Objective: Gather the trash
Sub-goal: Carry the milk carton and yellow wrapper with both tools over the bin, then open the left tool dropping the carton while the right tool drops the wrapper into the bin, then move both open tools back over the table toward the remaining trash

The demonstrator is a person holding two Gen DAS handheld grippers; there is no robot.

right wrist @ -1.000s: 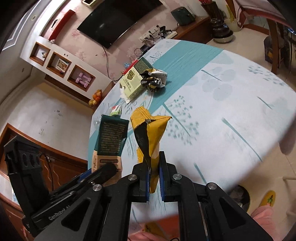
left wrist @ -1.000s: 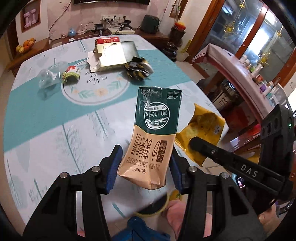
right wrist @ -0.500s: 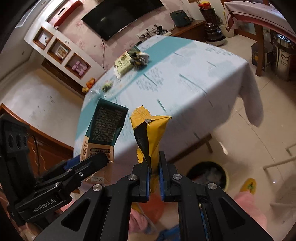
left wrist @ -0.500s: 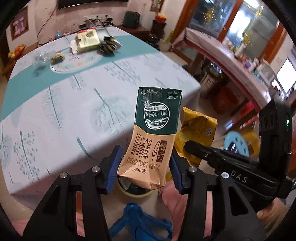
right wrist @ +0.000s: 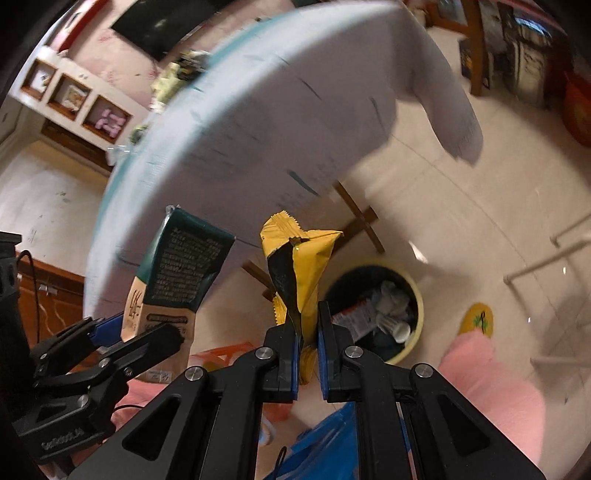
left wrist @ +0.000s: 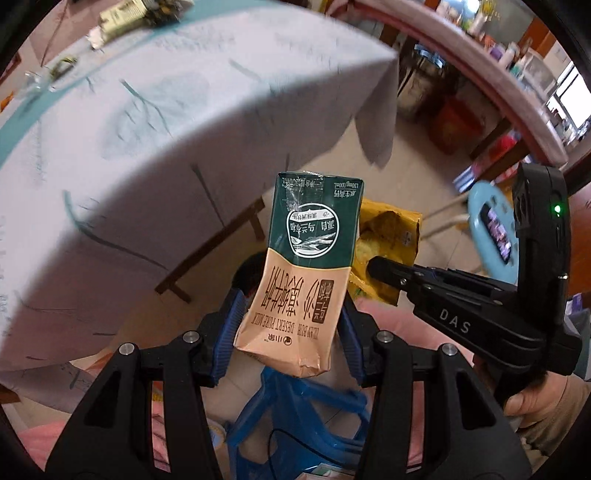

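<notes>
My left gripper (left wrist: 288, 332) is shut on a green and tan milk carton (left wrist: 303, 273), held upright in the air off the table's edge. The carton also shows in the right wrist view (right wrist: 177, 280). My right gripper (right wrist: 307, 347) is shut on a yellow snack wrapper (right wrist: 299, 273), which also shows in the left wrist view (left wrist: 388, 236) behind the carton. A yellow trash bin (right wrist: 376, 314) with a black liner and rubbish inside stands on the floor just beyond and right of the wrapper.
The round table with a pale cloth (left wrist: 147, 129) fills the left. More trash lies at its far side (left wrist: 140, 14). A blue plastic stool (left wrist: 295, 413) stands below the grippers. A light blue stool (left wrist: 491, 229) is at the right.
Both grippers have pulled back from the table and tilted down toward the floor, carrying the carton and the wrapper. The trash bin has come into fuller view.
</notes>
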